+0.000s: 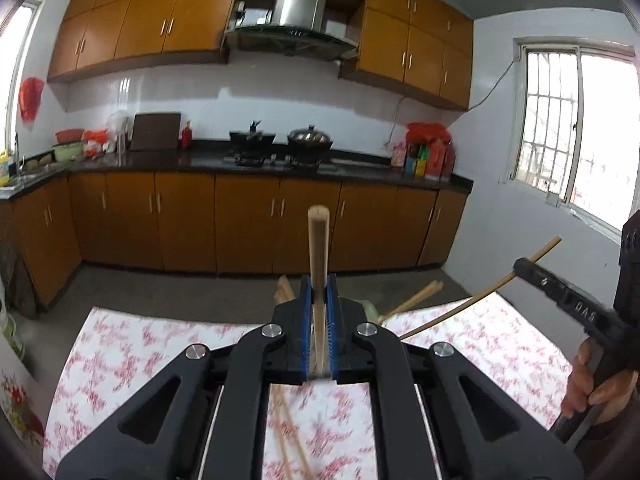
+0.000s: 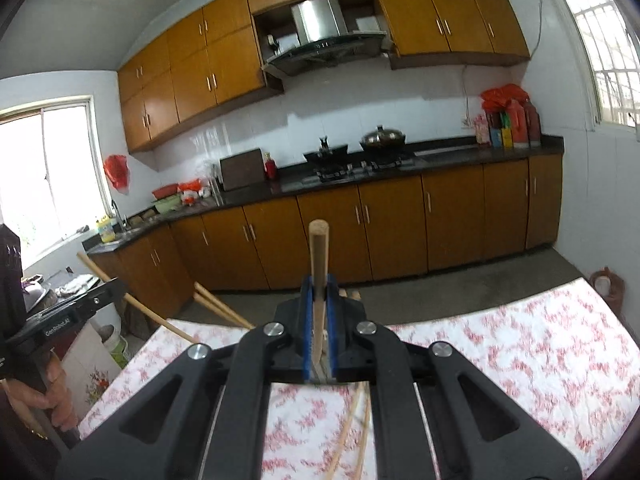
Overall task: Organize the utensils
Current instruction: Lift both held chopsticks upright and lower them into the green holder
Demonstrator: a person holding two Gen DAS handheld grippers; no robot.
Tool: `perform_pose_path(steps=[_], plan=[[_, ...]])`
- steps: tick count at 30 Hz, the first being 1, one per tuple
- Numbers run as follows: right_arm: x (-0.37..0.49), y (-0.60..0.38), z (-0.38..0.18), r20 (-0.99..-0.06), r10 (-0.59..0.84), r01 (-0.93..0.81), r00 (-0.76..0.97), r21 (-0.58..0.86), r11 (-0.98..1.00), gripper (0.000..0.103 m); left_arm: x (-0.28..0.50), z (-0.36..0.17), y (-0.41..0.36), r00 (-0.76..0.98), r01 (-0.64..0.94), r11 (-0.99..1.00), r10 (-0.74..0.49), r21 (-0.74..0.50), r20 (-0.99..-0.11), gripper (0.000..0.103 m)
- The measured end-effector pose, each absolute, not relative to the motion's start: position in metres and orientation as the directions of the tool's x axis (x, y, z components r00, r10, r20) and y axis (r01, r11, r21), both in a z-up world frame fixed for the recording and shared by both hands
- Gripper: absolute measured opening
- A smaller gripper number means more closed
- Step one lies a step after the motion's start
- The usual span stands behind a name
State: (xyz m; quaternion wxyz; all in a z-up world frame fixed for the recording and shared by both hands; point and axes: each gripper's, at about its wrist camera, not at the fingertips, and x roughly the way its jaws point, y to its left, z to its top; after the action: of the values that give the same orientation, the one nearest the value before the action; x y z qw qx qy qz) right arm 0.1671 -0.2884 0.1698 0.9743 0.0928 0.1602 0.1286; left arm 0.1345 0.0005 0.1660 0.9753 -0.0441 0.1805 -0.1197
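Observation:
In the left wrist view my left gripper [image 1: 319, 280] is shut on a pale wooden chopstick [image 1: 318, 240] that sticks out forward and upward past the blue pads. At the right edge a hand holds my right gripper [image 1: 526, 269], shut on a thin chopstick [image 1: 472, 304] slanting over the table. In the right wrist view my right gripper [image 2: 319, 284] clamps a wooden chopstick [image 2: 319, 252]. My left gripper [image 2: 114, 288] shows at the left with its chopstick [image 2: 140, 306]. Loose chopsticks [image 1: 288, 432] [image 2: 352, 428] lie on the floral tablecloth [image 1: 132, 356] [image 2: 500, 360] under the grippers.
More chopstick ends [image 1: 416, 298] [image 2: 218, 306] poke up beyond the table's far edge. Behind runs a dark kitchen counter [image 1: 192, 162] with a stove and lidded wok [image 1: 310, 140], bottles [image 1: 430, 160] and brown cabinets. A white bucket [image 2: 114, 340] stands on the floor beside the table.

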Motion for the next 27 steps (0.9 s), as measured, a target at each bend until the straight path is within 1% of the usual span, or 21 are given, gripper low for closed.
perform_pose_path(steps=[5, 11, 16, 23, 27], plan=[[0.18, -0.279, 0.181, -0.247, 0.275, -0.227, 0.929, 0.204, 0.952, 0.008, 0.152, 0.186, -0.011, 0.938, 0.196, 0.973, -0.223, -0.124, -0.266, 0.007], [0.209, -0.271, 0.173, -0.261, 0.265, -0.22, 0.928, 0.191, 0.957, 0.008, 0.179, 0.182, -0.013, 0.958, 0.136, 0.977, -0.172, -0.167, -0.228, 0.007], [0.232, -0.268, 0.158, -0.298, 0.264, -0.21, 0.918, 0.201, 0.957, 0.008, 0.202, 0.166, -0.014, 0.954, 0.11, 0.975, -0.159, -0.193, -0.256, 0.007], [0.261, -0.264, 0.137, -0.351, 0.276, -0.209, 0.895, 0.216, 0.954, 0.008, 0.223, 0.139, -0.022, 0.937, 0.109, 0.98, -0.157, -0.168, -0.311, 0.007], [0.27, -0.257, 0.128, -0.373, 0.284, -0.215, 0.883, 0.215, 0.953, 0.008, 0.227, 0.13, -0.022, 0.932, 0.111, 0.979, -0.162, -0.171, -0.324, 0.007]])
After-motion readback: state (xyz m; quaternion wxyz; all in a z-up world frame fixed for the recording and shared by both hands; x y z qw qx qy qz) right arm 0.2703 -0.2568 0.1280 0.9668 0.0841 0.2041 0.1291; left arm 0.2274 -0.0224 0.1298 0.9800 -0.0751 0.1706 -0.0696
